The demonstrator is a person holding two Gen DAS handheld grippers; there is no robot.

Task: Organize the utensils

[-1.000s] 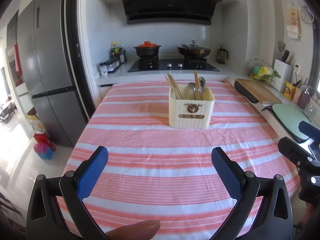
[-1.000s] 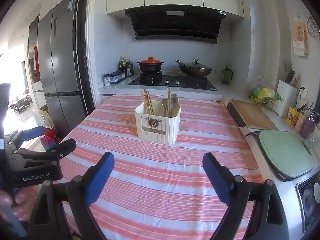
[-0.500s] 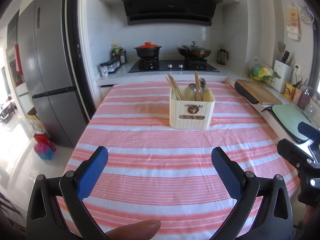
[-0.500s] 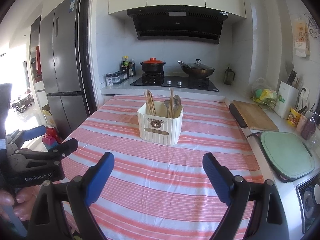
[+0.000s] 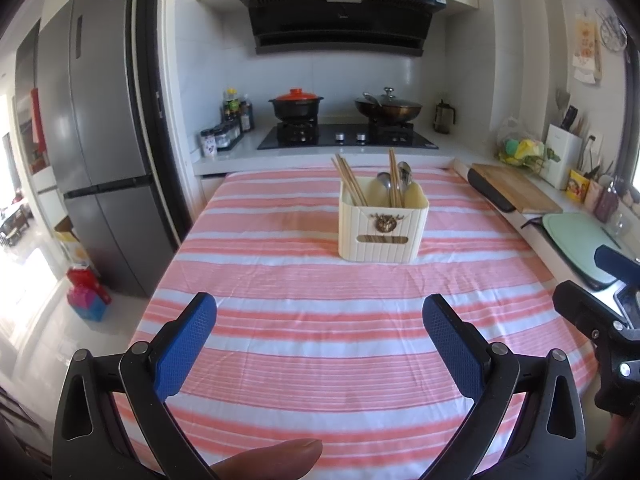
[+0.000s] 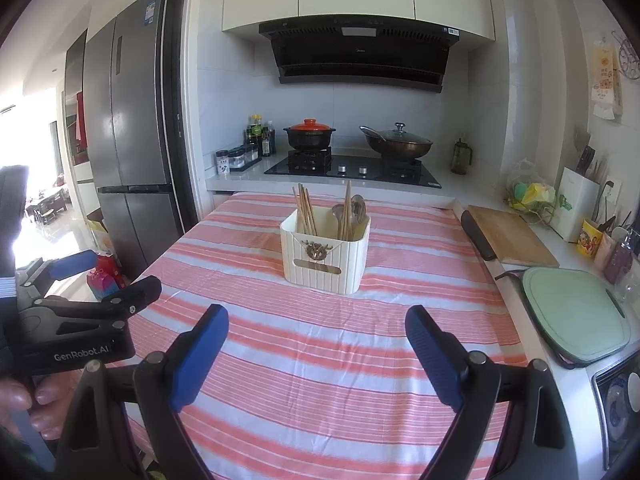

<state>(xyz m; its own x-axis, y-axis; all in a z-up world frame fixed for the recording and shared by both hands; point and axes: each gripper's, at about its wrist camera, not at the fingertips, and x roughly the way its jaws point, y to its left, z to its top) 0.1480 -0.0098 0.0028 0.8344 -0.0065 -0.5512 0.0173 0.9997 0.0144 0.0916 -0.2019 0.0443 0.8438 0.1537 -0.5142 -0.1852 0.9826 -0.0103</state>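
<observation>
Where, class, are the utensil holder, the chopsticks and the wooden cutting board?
utensil holder (image 5: 382, 232): left wrist view, front wall.
chopsticks (image 6: 306, 210): right wrist view, middle of the bundle.
wooden cutting board (image 6: 510, 234): right wrist view, top face.

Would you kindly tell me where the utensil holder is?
The utensil holder stands mid-table on the striped cloth, ahead of both grippers and short of the stove.

1. The tablecloth (image 5: 304, 344) is showing as woven cloth, matt, lightly creased, striped pink and white.
2. The utensil holder (image 6: 325, 258) is looking like cream plastic, ribbed, faintly glossy, and is carrying a brass-like metal emblem.
3. The chopsticks (image 6: 305, 210) are appearing as smooth wood; the spoons (image 6: 354, 210) are shining as polished metal.
4. The blue pads (image 5: 185, 346) on the left gripper (image 5: 320, 350) are presenting a textured, matt, rubbery face on smooth black plastic arms.
5. The fridge (image 6: 128, 136) is reflecting light as brushed metal.
</observation>
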